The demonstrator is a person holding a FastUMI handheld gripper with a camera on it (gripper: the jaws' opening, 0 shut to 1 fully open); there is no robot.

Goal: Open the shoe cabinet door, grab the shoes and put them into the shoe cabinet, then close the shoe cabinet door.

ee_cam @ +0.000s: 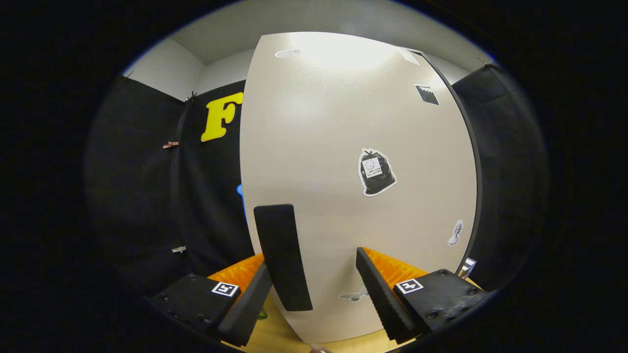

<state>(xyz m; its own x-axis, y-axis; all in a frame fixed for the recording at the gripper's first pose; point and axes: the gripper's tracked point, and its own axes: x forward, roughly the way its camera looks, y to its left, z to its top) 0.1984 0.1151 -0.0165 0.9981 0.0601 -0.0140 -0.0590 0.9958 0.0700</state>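
Facing cabinet door (353,171) | handle (282,255) btwn spread jaws (nr left)

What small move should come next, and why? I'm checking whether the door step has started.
Probably ease the gripper slightly left and forward so the black vertical handle sits between its fingers, then close on it. The beige cabinet door looks shut, the fingers are spread open, and the handle stands just inside the left finger, not yet pressed by both.
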